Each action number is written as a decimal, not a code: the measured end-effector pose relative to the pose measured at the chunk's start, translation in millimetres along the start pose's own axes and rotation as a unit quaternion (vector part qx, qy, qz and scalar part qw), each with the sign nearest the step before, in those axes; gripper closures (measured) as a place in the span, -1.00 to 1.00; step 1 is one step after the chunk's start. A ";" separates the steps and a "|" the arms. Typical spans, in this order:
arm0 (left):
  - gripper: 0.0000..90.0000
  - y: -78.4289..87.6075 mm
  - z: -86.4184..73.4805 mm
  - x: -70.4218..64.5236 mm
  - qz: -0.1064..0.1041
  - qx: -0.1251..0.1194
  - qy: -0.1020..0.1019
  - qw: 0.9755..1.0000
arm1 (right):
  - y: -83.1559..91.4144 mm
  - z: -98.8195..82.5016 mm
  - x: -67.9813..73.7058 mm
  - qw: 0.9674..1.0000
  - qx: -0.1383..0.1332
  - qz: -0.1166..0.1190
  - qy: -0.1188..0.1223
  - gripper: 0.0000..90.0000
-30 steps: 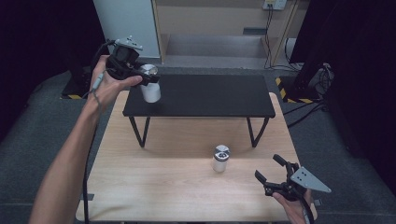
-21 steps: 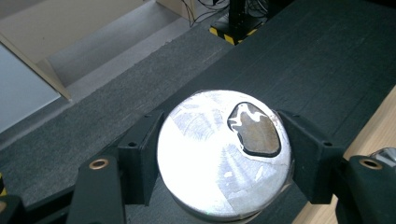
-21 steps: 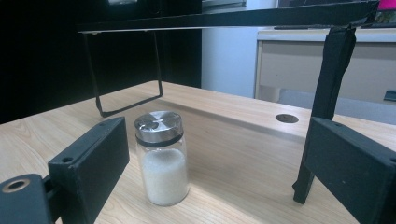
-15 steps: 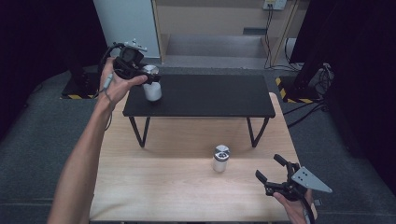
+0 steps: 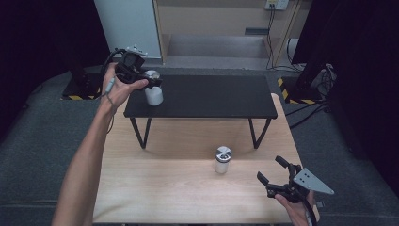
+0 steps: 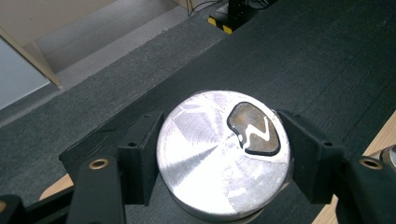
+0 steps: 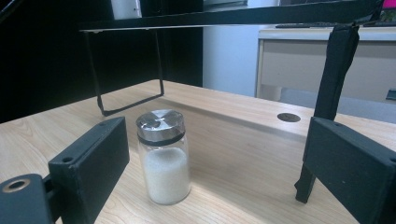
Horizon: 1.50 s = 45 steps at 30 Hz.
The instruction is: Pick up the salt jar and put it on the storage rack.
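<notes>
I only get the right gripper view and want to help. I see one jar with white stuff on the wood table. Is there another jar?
Observer: Yes, a second shaker jar sits at the left end of the black shelf.
Operator: Is somebody holding it?
Observer: The left gripper is shut on its silver lid.
Operator: Is my gripper touching my jar?
Observer: No. From above, the right gripper is open, apart from the table jar.
</notes>
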State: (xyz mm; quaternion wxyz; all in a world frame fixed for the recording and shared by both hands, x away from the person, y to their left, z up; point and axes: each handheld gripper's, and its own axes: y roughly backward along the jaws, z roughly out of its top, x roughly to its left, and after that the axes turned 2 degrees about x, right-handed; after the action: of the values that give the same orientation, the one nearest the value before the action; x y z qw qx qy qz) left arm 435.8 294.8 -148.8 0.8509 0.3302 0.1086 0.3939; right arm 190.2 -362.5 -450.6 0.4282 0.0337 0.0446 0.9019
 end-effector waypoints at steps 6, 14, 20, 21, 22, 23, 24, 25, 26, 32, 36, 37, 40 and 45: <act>-0.73 6.9 -6.7 -1.0 0.001 -0.038 0.029 0.999 | 0.5 0.0 0.5 1.000 -0.002 0.000 -0.001 -0.85; -0.82 31.8 -16.2 -6.1 0.000 -0.062 0.022 0.998 | 0.8 0.4 0.7 1.000 -0.005 0.003 0.001 -0.85; -0.82 51.5 -28.0 -15.1 -0.006 -0.091 0.020 0.996 | -0.1 1.0 1.3 1.000 -0.004 0.004 0.002 -0.85; -0.82 54.6 -31.0 -16.7 -0.007 -0.097 0.022 0.995 | -0.1 1.0 1.4 1.000 -0.005 0.004 0.002 -0.85; -0.82 58.4 -34.5 -19.0 -0.007 -0.101 0.023 0.995 | 0.1 1.0 1.6 1.000 -0.005 0.004 0.003 -0.85; -0.82 61.4 -36.9 -20.6 -0.007 -0.103 0.021 0.994 | 0.5 1.2 2.0 1.000 -0.006 0.005 0.003 -0.85; -0.82 64.4 -39.2 -22.1 -0.007 -0.103 0.018 0.994 | 0.7 1.3 2.2 1.000 -0.006 0.005 0.003 -0.85; -0.82 67.3 -41.8 -23.8 -0.008 -0.103 0.017 0.994 | 0.8 1.2 2.2 1.000 -0.006 0.005 0.003 -0.85; -0.83 70.1 -44.3 -25.3 -0.009 -0.104 0.014 0.994 | 0.9 1.4 2.4 1.000 -0.006 0.005 0.003 -0.85; -0.83 82.3 -61.7 -33.9 -0.023 -0.112 -0.001 0.993 | -0.4 1.8 3.2 1.000 -0.005 0.007 0.005 -0.85; -0.84 86.3 -74.4 -40.3 -0.033 -0.117 -0.003 0.993 | -0.9 1.9 3.7 1.000 -0.005 0.008 0.004 -0.85; -0.84 87.1 -77.5 -42.4 -0.035 -0.119 -0.004 0.992 | -0.9 1.9 3.8 1.000 -0.005 0.008 0.004 -0.85; -0.85 89.4 -87.9 -48.9 -0.042 -0.128 -0.008 0.991 | -1.0 1.9 4.1 1.000 -0.005 0.008 0.004 -0.85; -0.86 93.2 -104.9 -60.9 -0.044 -0.138 -0.015 0.989 | -1.6 2.1 4.7 1.000 -0.004 0.008 0.004 -0.85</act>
State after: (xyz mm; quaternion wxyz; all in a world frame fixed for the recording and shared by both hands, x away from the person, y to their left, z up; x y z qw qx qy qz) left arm 292.7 343.5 -172.6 0.9066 0.2102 0.0549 0.3619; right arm 188.7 -357.8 -448.6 0.4205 0.0291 0.0428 0.9058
